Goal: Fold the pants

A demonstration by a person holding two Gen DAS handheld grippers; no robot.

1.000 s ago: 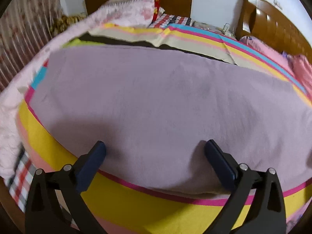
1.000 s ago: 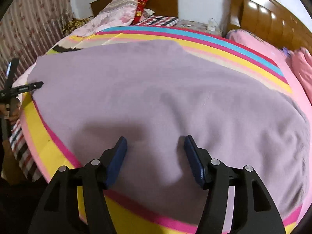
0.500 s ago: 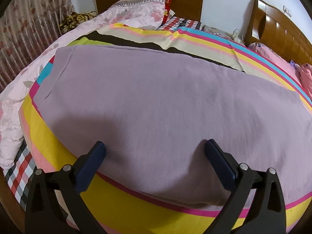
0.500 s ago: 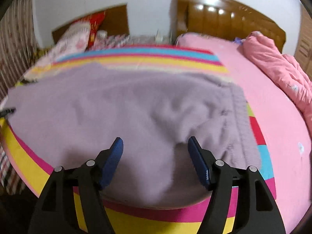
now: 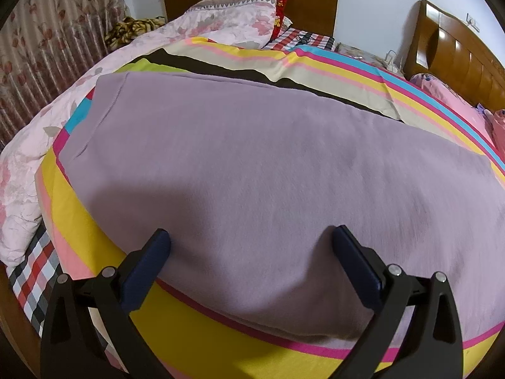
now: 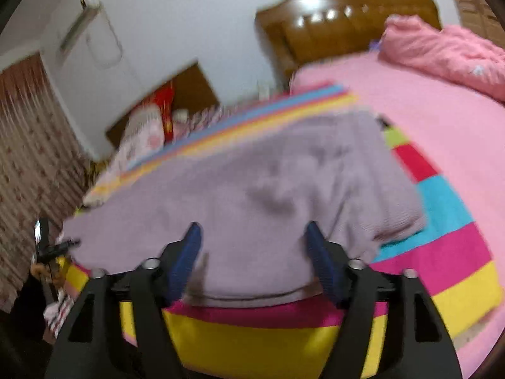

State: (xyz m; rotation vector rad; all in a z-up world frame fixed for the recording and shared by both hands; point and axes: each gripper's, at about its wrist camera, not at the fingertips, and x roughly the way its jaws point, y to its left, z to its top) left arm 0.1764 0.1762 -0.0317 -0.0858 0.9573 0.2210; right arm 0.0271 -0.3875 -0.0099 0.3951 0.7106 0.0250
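Lilac pants (image 5: 252, 158) lie flat across a striped bedspread (image 5: 195, 315), with the stitched leg hem at the far left. My left gripper (image 5: 251, 238) hangs open over the near edge of the pants, nothing between its blue pads (image 5: 353, 259). The right wrist view is blurred. It shows the pants (image 6: 252, 183) with the ribbed waistband end (image 6: 397, 202) at the right. My right gripper (image 6: 252, 230) stands open just over the near edge by that end, gripping nothing. The left gripper (image 6: 53, 248) shows small at the far left, by the leg end.
A pink sheet (image 6: 442, 132) and a bunched pink quilt (image 6: 442, 44) lie to the right of the striped spread. A floral duvet (image 5: 28, 158) and pillows (image 5: 240, 3) sit to the left and at the back. Wooden headboards (image 5: 457, 60) and a curtain (image 5: 47, 41) bound the beds.
My right gripper has swept right along the pants to the waistband end and rolled, so its view now tilts. The left gripper stays over the near edge, its view barely turned.
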